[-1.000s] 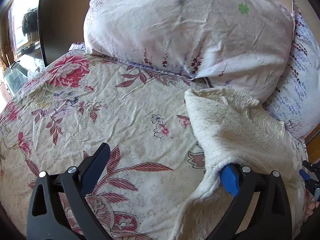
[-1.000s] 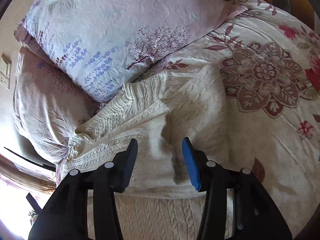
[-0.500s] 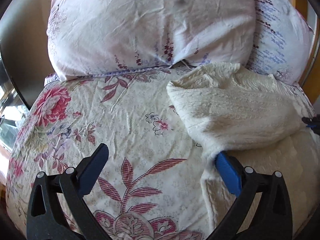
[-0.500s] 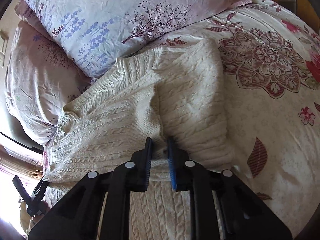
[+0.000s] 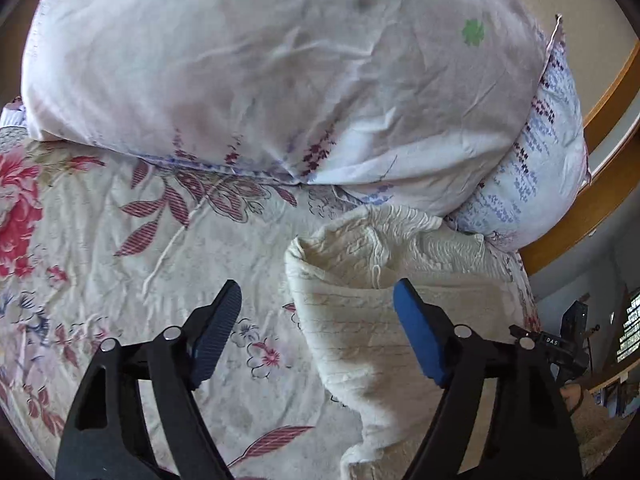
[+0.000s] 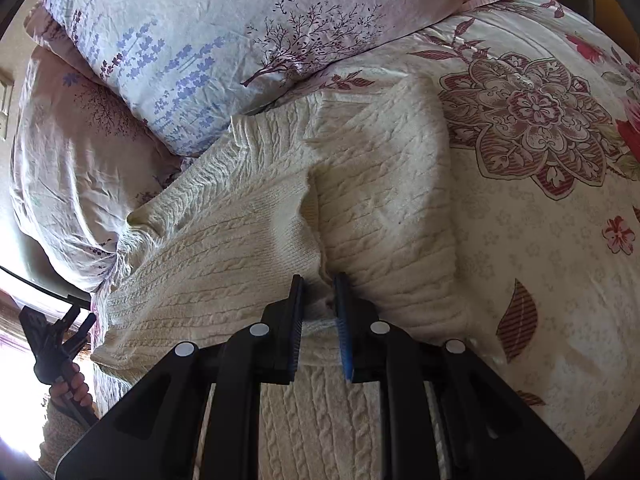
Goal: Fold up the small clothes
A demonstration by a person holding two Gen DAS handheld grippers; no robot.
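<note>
Your cream cable-knit sweater (image 6: 360,208) lies on the floral bedspread (image 6: 540,240), its far end pushed up against the two pillows (image 6: 224,32) at the head of the bed. One part is already folded over the body, leaving a thick doubled edge along the side nearest the bare bedspread.

Your right claw (image 6: 318,300) is nearly closed and pinches a bunched ridge of knit where the folded layers meet; the pads press on the fabric. Your left claw (image 5: 318,320) is partly open and its jaws are closing, with the folded edge of the sweater (image 5: 360,340) between them. The blue pad sits against the knit, while the dark pad hangs over the bedspread (image 5: 140,280), so nothing is gripped there yet.

Expect this knit to be soft, thick and stretchy, with some weight for a small garment. It will sag and drag across the bedspread rather than slide cleanly, and a pinch on one layer will probably pull that layer away from the rest. Take hold across the full doubled edge, deep enough to catch every layer, and keep both hands level so the fold stays square.
</note>
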